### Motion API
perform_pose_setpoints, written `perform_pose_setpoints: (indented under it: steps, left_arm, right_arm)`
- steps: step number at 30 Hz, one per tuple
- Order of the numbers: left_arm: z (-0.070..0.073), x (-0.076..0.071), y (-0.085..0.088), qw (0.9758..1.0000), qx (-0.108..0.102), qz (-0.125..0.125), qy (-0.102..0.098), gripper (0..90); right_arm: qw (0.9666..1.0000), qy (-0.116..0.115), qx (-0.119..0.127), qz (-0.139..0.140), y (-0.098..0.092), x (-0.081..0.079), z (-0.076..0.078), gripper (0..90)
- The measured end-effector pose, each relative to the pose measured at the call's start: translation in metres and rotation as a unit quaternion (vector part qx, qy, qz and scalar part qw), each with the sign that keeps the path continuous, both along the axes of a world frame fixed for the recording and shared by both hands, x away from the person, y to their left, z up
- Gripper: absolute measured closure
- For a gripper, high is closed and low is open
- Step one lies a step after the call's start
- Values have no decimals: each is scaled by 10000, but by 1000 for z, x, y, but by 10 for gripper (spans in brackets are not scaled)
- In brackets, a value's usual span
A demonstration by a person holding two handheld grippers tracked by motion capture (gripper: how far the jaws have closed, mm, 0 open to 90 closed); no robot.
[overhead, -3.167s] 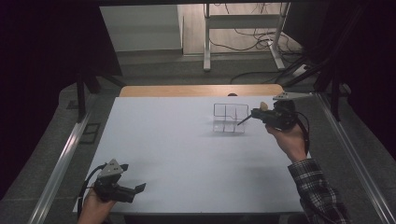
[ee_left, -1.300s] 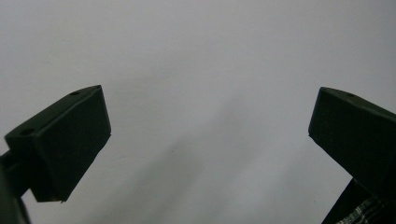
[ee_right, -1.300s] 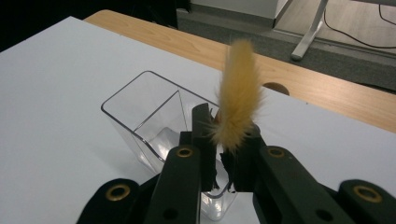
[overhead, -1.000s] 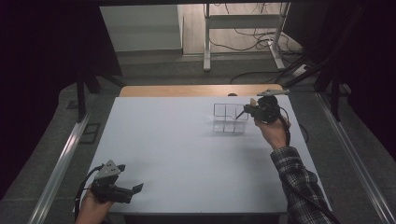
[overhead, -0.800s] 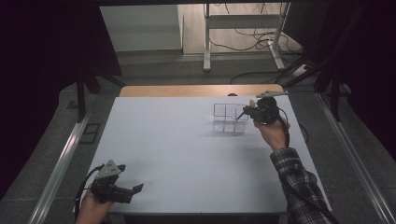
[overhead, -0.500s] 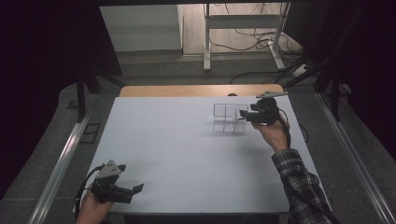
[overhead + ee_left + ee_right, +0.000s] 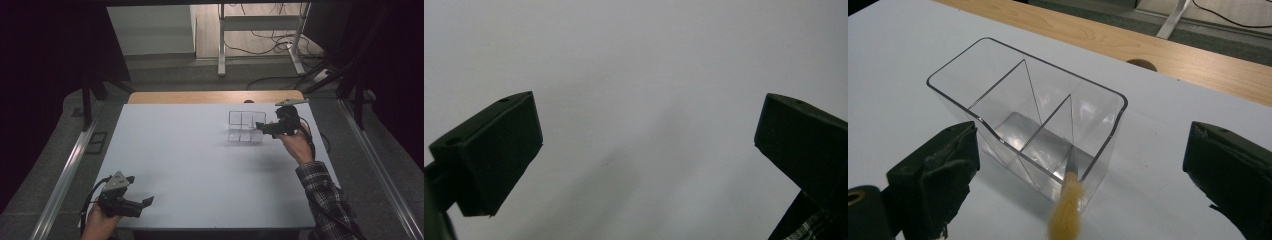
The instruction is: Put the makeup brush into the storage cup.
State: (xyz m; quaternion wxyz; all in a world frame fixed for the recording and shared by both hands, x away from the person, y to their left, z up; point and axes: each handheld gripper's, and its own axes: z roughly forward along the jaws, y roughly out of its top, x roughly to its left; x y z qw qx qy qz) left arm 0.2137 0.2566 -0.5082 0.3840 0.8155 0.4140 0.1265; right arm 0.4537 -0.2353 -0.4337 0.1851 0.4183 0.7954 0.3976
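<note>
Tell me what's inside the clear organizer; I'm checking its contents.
A brush stands in the organizer's near corner compartment, bristles up; its handle end is blurred behind the walls. The other compartments look empty.

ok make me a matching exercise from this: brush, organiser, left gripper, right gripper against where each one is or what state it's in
Things:
1. brush
2. organiser
3. left gripper
4. right gripper

Places or states:
a. clear, with dividers, on the white table
b. open, at the table's near edge
c. standing in the organiser, bristles up
d. open, right beside the organiser

Pairs: 1-c, 2-a, 3-b, 4-d
</note>
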Motion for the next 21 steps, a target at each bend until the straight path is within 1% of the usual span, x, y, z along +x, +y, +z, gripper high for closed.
perform_pose_setpoints:
  steps: [3, 9, 14, 16, 21]
  left_arm:
    - [0, 0, 0, 10000, -8, 3, 6, 0]
    - [0, 1, 0, 10000, -31, -17, -4, 0]
    - [1, 0, -1, 10000, -8, -41, -61, 0]
    - [1, 0, -1, 10000, -11, -46, -53, 0]
    - [1, 0, -1, 10000, 6, -26, -39, 0]
  right_arm:
    - [10000, 35, 7, 68, -1, -2, 0, 15]
    - [9999, 48, -33, 103, -2, -8, 0, 13]
    - [9999, 51, -1, 139, -4, -14, 1, 13]
    - [9999, 47, -33, 142, -6, -16, 2, 13]
    - [9999, 60, 17, 142, -9, -24, 6, 13]
